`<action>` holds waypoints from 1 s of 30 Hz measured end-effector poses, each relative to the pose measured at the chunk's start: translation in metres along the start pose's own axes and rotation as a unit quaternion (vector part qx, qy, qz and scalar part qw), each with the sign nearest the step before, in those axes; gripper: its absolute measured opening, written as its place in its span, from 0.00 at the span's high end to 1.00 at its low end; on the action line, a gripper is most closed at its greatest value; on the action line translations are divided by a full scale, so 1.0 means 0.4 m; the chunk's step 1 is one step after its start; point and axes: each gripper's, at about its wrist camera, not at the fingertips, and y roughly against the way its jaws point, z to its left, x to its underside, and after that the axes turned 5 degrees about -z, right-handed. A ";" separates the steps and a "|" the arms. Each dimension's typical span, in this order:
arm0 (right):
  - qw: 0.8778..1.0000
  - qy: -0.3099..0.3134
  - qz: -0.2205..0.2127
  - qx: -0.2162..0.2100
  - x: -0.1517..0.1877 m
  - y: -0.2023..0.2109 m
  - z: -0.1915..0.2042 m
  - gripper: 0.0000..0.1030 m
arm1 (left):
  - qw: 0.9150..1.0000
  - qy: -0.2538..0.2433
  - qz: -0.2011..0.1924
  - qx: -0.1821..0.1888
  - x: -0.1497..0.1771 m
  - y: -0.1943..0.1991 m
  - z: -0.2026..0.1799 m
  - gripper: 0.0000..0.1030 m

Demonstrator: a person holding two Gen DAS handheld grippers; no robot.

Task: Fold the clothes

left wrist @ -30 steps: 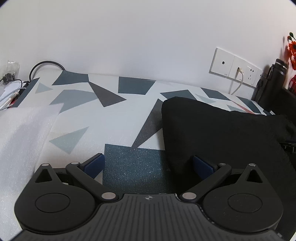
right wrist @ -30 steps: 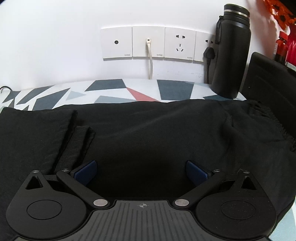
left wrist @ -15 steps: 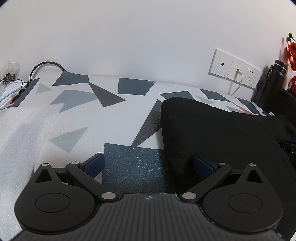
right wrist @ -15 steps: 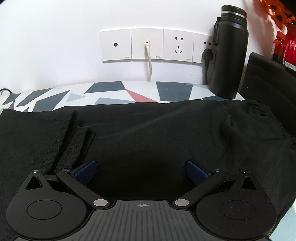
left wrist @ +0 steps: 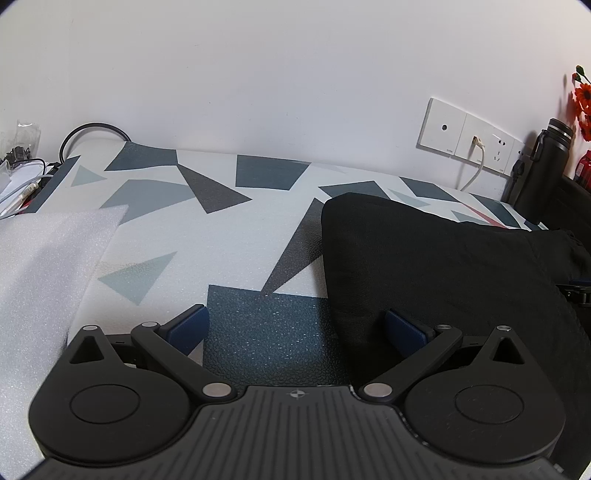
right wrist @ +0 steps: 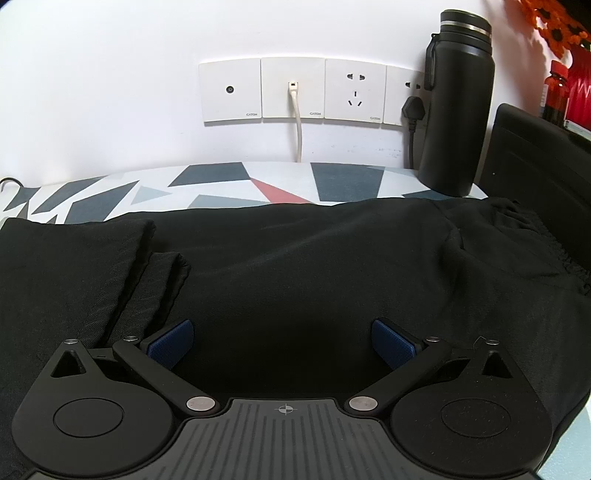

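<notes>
Black garment (right wrist: 314, 266) spread flat over patterned worktop (left wrist: 229, 221), filling most of the right wrist view, ahead of and under right gripper (right wrist: 282, 343). Right gripper wide open, blue pads (right wrist: 171, 345) far apart, nothing between them, low over the dark cloth. Folded leg or sleeve section (right wrist: 74, 266) ahead-left of that gripper, lying on top of the rest, with a narrower fold (right wrist: 159, 284) just beside it. Gathered, crinkled edge of the cloth (right wrist: 535, 236) far ahead-right.

Left gripper (left wrist: 295, 326) likewise spread wide and holding nothing. Right pad (left wrist: 404, 330) over the near left border of the garment (left wrist: 424, 266), left pad (left wrist: 186, 326) over bare worktop, dark blue patch of the pattern between them. Contact of pads with cloth not possible to judge. White foam sheet (left wrist: 44, 266) lying to the left of left gripper, near it but apart from the garment. Cables (left wrist: 22, 177) far ahead-left by the wall.

Beyond the garment, along the wall: white socket panels (right wrist: 295, 90) with white cord (right wrist: 297, 125) plugged in, black plug (right wrist: 413, 110) further right, black bottle (right wrist: 458, 107) standing upright ahead-right of right gripper, just past the cloth's far edge. Orange flowers (right wrist: 554, 22) at upper right corner, and a tall dark object (right wrist: 535, 158) right of the bottle, identity unclear.
</notes>
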 end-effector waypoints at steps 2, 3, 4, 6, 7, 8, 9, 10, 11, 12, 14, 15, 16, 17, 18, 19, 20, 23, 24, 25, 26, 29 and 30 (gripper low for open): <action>1.000 0.000 0.000 0.000 0.000 0.000 0.001 0.01 | 1.000 0.000 0.000 0.000 0.000 0.000 0.000 0.00; 1.000 0.000 0.000 0.000 0.000 0.000 0.002 0.01 | 1.000 0.000 0.000 0.000 0.000 0.000 0.000 0.00; 1.000 0.000 0.000 0.000 -0.001 0.000 0.002 0.01 | 1.000 0.000 0.000 0.000 0.000 0.000 0.000 0.00; 1.000 0.000 0.001 0.000 -0.001 -0.001 0.002 0.01 | 1.000 0.001 -0.001 0.001 0.000 0.000 0.000 0.00; 1.000 0.000 0.001 0.001 -0.001 -0.001 0.002 0.01 | 1.000 0.002 -0.001 0.002 0.000 0.000 0.001 0.00; 1.000 -0.001 0.001 0.001 -0.002 -0.001 0.003 0.01 | 1.000 0.002 -0.002 0.002 0.000 0.000 0.001 0.00; 1.000 -0.001 0.002 0.001 -0.002 -0.002 0.004 0.01 | 1.000 0.004 -0.002 0.004 0.000 0.001 0.003 0.00; 1.000 -0.001 0.002 0.002 -0.002 -0.002 0.004 0.01 | 1.000 0.006 -0.003 0.005 0.000 0.002 0.004 0.00; 1.000 -0.001 0.003 0.002 -0.003 -0.002 0.004 0.01 | 1.000 0.007 -0.004 0.007 0.000 0.002 0.006 0.00; 1.000 -0.002 0.004 0.003 -0.004 -0.003 0.005 0.01 | 1.000 0.009 -0.004 0.008 0.000 0.002 0.007 0.00; 1.000 -0.002 0.008 0.004 -0.008 -0.005 0.006 0.01 | 1.000 0.013 -0.007 0.014 0.000 0.005 0.012 0.00; 1.000 -0.001 0.011 0.005 -0.011 -0.007 0.007 0.01 | 1.000 0.015 -0.007 0.018 0.000 0.006 0.016 0.00; 1.000 -0.001 0.015 0.006 -0.016 -0.008 0.010 0.01 | 1.000 0.018 -0.008 0.023 0.001 0.008 0.020 0.00; 1.000 0.003 0.020 0.007 -0.022 -0.008 0.013 0.01 | 0.999 0.023 -0.009 0.029 0.001 0.009 0.025 0.00; 1.000 0.004 0.021 0.005 -0.028 -0.004 0.015 0.01 | 0.999 0.028 -0.010 0.034 0.000 0.011 0.030 0.00; 1.000 0.005 0.022 0.003 -0.034 0.001 0.018 0.01 | 0.999 0.033 -0.012 0.038 0.000 0.012 0.035 0.00; 1.000 0.000 0.012 -0.006 -0.039 0.018 0.020 0.08 | 0.998 0.039 -0.013 0.042 -0.001 0.013 0.040 0.00; 0.999 -0.022 -0.021 -0.038 -0.054 0.077 0.027 0.20 | 0.997 0.055 -0.017 0.052 -0.002 0.017 0.051 0.00; 0.998 -0.027 -0.024 -0.051 -0.057 0.094 0.032 0.22 | 0.997 0.057 -0.017 0.055 -0.003 0.018 0.051 0.00; 0.997 -0.030 -0.024 -0.065 -0.059 0.109 0.038 0.25 | 0.997 0.055 -0.018 0.058 -0.004 0.018 0.048 0.00; 0.996 -0.034 -0.025 -0.078 -0.060 0.125 0.045 0.32 | 0.997 0.051 -0.019 0.062 -0.005 0.020 0.043 0.00; 0.994 0.005 -0.018 -0.105 -0.055 0.156 0.089 0.45 | 0.997 0.023 -0.031 0.061 -0.006 0.031 0.023 0.00; 0.994 0.016 -0.015 -0.112 -0.050 0.162 0.102 0.51 | 0.998 0.011 -0.037 0.056 -0.006 0.036 0.015 0.00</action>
